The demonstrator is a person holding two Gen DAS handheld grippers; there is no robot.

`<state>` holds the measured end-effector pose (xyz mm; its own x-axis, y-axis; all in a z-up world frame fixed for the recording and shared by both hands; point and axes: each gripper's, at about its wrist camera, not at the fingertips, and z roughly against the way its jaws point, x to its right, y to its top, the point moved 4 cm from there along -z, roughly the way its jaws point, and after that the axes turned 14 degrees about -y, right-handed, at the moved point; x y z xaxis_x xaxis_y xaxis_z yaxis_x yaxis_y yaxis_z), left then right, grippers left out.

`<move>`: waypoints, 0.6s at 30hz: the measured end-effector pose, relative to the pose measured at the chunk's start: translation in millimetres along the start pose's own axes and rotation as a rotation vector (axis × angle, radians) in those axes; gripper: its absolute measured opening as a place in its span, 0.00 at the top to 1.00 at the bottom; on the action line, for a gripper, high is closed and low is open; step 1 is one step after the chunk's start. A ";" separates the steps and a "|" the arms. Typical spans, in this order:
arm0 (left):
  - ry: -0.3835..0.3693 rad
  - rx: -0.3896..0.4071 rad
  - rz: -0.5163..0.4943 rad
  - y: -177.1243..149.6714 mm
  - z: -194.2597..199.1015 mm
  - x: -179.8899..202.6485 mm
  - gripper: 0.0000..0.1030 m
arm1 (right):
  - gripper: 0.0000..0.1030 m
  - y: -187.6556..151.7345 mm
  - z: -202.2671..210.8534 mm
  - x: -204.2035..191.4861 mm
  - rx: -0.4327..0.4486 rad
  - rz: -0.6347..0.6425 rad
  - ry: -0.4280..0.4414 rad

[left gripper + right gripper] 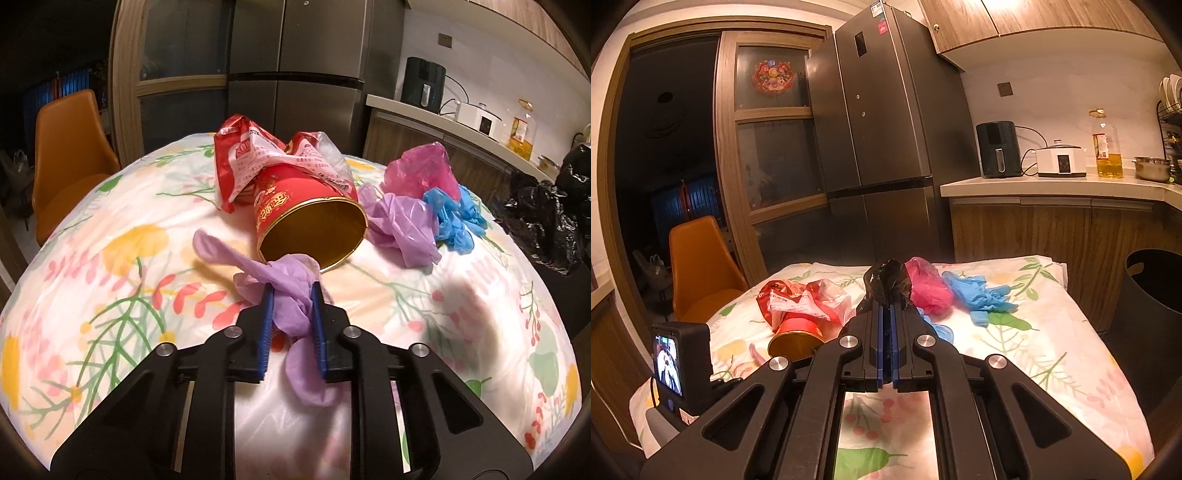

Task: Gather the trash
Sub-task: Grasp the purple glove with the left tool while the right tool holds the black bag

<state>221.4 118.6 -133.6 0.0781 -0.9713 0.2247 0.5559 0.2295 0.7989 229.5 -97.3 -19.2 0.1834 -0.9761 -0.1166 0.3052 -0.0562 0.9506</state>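
In the left wrist view my left gripper [293, 291] is shut on a crumpled purple glove [258, 271] on the flowered tablecloth [110, 295], its blue pads pinching the bunched middle. Just beyond lies a red paper cup [310, 218] on its side, its gold mouth facing me, with a red snack wrapper [251, 155] behind it. To the right lie a purple glove [402, 225], a blue glove [454, 218] and a pink bag [417, 166]. In the right wrist view my right gripper [886, 308] is shut on a bunched edge of black trash bag [886, 277].
The black bag [546, 214] hangs off the table's right side. A dark round bin [1152, 291] stands on the floor to the right. An orange chair [701, 273] stands at the far left corner. Beyond the table are a fridge [879, 129] and a counter [1052, 186].
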 end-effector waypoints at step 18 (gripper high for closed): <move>-0.102 0.125 -0.026 21.0 55.0 49.7 0.93 | 0.96 10.5 33.2 37.6 0.036 -0.025 -0.058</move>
<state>191.5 78.5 -75.0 -0.0230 -0.9671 0.2533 0.4487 0.2165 0.8671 208.6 -141.6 -4.0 0.1213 -0.9847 -0.1248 0.2750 -0.0874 0.9575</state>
